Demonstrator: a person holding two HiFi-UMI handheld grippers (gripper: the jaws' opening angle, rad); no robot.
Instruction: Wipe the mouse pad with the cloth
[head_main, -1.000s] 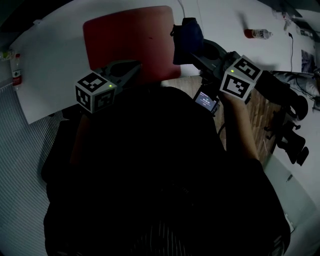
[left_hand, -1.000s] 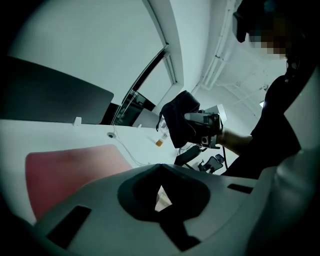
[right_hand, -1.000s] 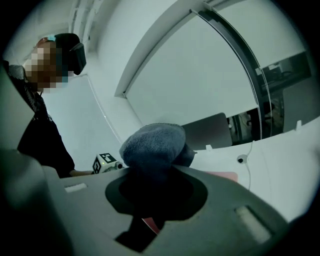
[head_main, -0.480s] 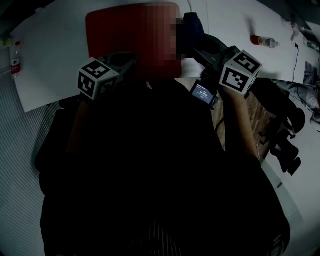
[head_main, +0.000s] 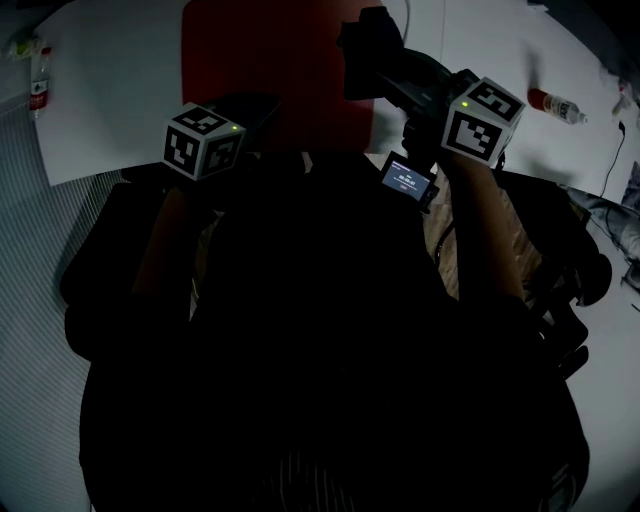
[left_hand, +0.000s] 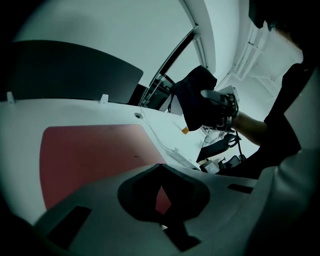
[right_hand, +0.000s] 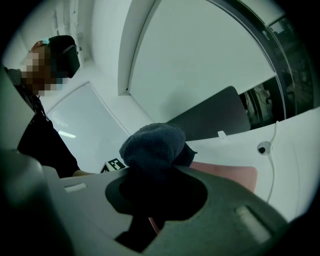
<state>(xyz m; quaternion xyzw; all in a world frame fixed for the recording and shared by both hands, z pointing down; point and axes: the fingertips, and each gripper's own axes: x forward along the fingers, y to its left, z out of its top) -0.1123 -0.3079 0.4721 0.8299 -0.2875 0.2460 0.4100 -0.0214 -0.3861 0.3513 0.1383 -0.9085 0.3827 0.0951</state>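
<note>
Right claw (right_hand: 155, 172) grips the bunched cloth (right_hand: 152, 145) raised beside the red mouse pad (left_hand: 90, 160) (poised to wipe); left claw (left_hand: 161, 172), closed and empty, hovers at its near edge.

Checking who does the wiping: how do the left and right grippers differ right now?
The right gripper clamps the dark cloth; the left gripper holds nothing, its jaws together. The right gripper is high off the table; the left gripper is low over the red mouse pad.

White table (head_main: 110, 110), grey ribbed floor (head_main: 30, 320), dark panel (left_hand: 65, 70) behind, white wall (left_hand: 100, 25)
</note>
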